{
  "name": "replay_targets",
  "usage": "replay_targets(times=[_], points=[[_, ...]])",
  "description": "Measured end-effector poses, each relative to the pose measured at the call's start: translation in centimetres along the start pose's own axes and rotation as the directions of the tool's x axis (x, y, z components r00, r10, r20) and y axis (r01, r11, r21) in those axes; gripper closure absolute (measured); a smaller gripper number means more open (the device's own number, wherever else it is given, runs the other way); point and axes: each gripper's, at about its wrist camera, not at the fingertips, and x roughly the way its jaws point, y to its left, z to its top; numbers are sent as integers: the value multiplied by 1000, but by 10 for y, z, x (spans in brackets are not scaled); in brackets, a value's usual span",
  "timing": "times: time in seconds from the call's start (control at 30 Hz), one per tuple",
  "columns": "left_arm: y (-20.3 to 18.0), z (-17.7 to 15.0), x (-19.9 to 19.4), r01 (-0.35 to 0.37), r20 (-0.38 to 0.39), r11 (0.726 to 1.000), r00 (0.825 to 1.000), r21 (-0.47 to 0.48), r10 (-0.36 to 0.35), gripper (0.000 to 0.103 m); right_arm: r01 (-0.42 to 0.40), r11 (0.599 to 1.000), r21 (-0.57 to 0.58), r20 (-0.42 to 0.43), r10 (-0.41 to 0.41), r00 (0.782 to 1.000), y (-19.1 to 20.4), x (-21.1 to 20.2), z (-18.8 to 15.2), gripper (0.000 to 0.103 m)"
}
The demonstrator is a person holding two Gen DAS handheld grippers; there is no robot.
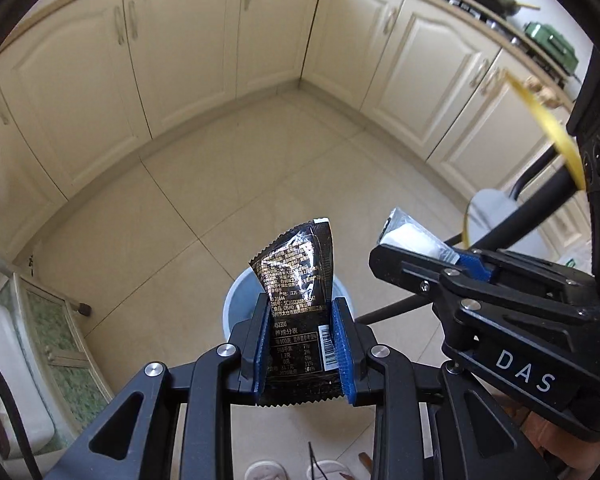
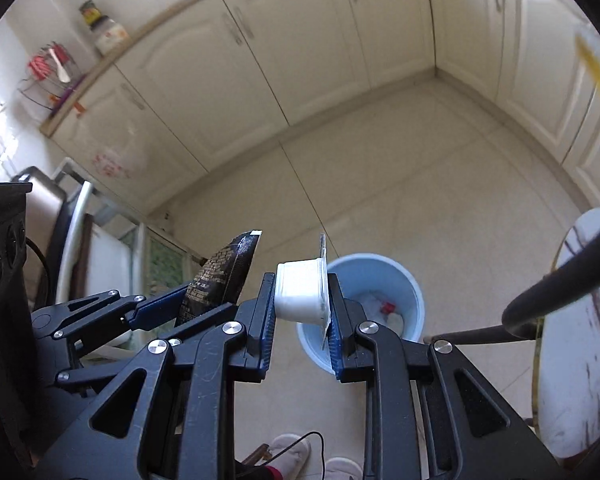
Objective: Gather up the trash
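My left gripper (image 1: 302, 332) is shut on a black snack wrapper (image 1: 296, 276) and holds it upright in the air above a light blue trash bin (image 1: 236, 300) on the floor. My right gripper (image 2: 300, 304) is shut on a small white plastic cup (image 2: 300, 294) with a peeled foil lid, above and left of the bin (image 2: 404, 280). The bin holds some white and red trash (image 2: 388, 312). In the left wrist view the right gripper (image 1: 432, 252) is to the right with the cup (image 1: 408, 236). In the right wrist view the left gripper (image 2: 172, 304) with the wrapper (image 2: 220, 280) is to the left.
Cream kitchen cabinets (image 1: 180, 60) line the far walls above a beige tile floor (image 1: 260, 160). A round white table (image 2: 580, 340) and a dark chair frame (image 2: 540, 304) stand at the right. A glass-front low cabinet (image 1: 56, 340) is at the left. Slippered feet (image 2: 300, 456) are below.
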Motion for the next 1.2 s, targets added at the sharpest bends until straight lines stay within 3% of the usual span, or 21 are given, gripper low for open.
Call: replay_targets(times=[0.1, 0.17, 0.23, 0.33, 0.47, 0.67, 0.73, 0.83, 0.93, 1.03, 1.07, 1.17, 1.2], points=[[7, 6, 11, -14, -16, 1000, 1000, -6, 14, 65, 15, 999, 30, -6, -15, 1000, -12, 16, 3, 76], [11, 11, 14, -23, -16, 1000, 1000, -8, 23, 64, 21, 999, 39, -8, -21, 1000, -18, 22, 7, 59], [8, 23, 15, -22, -16, 1000, 1000, -21, 22, 58, 38, 998, 45, 1, -38, 999, -23, 21, 8, 52], [8, 28, 3, -53, 19, 998, 998, -42, 54, 56, 41, 998, 53, 19, -42, 999, -24, 12, 9, 50], [6, 24, -41, -76, 103, 992, 991, -96, 85, 48, 39, 999, 28, 77, -41, 996, -4, -18, 12, 41], [-18, -3, -134, -107, 280, 989, 951, -99, 131, 34, 89, 994, -55, 235, -74, 969, 45, -101, 8, 21], [-29, -13, -163, -111, 337, 989, 932, -93, 136, 31, 104, 991, -78, 306, -76, 949, 60, -137, 0, 15], [-55, -32, -208, -122, 427, 989, 892, -85, 147, 19, 131, 987, -92, 398, -84, 913, 76, -196, -17, 9], [-85, -57, -247, -108, 518, 993, 847, -52, 119, 6, 192, 978, -79, 491, -130, 862, 85, -256, -42, 7], [-114, -83, -282, -118, 590, 993, 800, -21, 107, 3, 250, 967, -49, 568, -179, 803, 95, -309, -67, 5], [-122, -91, -289, -117, 605, 993, 790, -13, 101, 1, 267, 963, -40, 587, -194, 786, 99, -324, -75, 0], [-147, -119, -315, -118, 656, 993, 751, 13, 81, 1, 309, 951, -18, 648, -224, 728, 110, -371, -102, 0], [-160, -142, -319, -120, 669, 993, 740, 19, 77, 1, 314, 949, -10, 664, -228, 712, 111, -387, -111, 0]])
